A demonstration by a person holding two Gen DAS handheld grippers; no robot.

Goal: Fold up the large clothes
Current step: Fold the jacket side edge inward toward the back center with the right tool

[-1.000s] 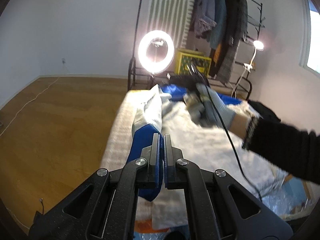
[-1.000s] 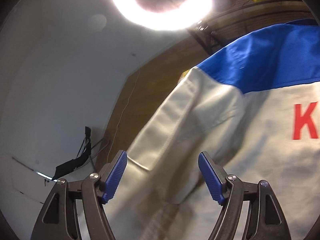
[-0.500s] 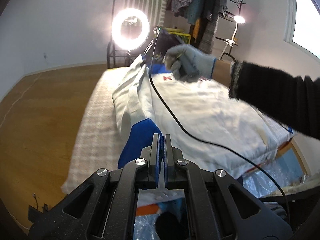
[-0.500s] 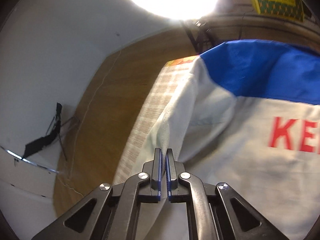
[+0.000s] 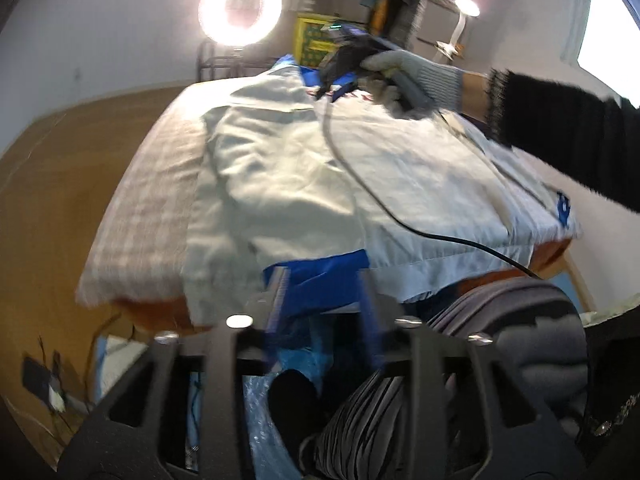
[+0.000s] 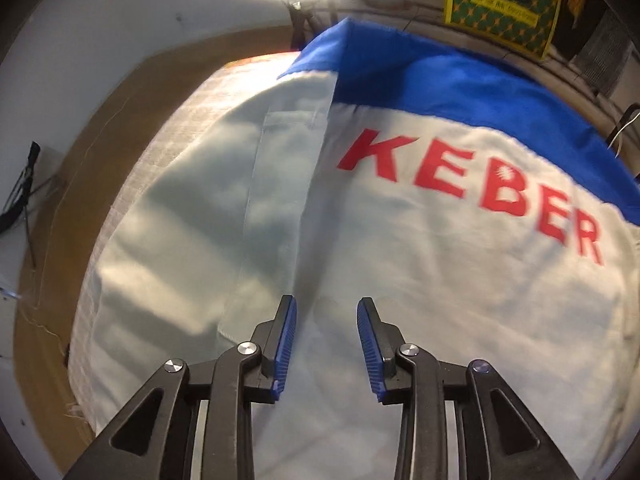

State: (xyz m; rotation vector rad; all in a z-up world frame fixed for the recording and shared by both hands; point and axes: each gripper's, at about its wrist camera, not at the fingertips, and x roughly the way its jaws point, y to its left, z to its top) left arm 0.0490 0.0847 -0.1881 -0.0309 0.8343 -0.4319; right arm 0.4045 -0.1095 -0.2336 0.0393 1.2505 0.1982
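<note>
So your white work jacket (image 5: pixel 304 168) lies spread over the padded table (image 5: pixel 148 200), its long axis running straight away from your left gripper (image 5: pixel 324 296) toward the ring light (image 5: pixel 239 9). From the right wrist view the same jacket fills everything ahead of and below the right gripper (image 6: pixel 326 332), with the red KEBER lettering (image 6: pixel 472 188) ahead and to the right of the jaws and the blue yoke (image 6: pixel 440 80) beyond that, at the far end.

The folded-over sleeve (image 6: pixel 276 184) runs as a long panel ahead and just left of your right jaws, its edge close to the left pad. Its blue cuff (image 5: pixel 320 280) sits right at your left jaws, between the two blurred fingers. Those left jaws have just been opening and now stand apart; with the blur you cannot be sure the cuff is fully clear of the pads, though it looks released. The right jaws have also just been opening, stand apart, and hold nothing, only flat cloth beneath.

Your left gripper is the nearer one to the hem and cuff; your gloved right hand (image 5: pixel 416 76) works the collar end.

No containers matter here.
</note>
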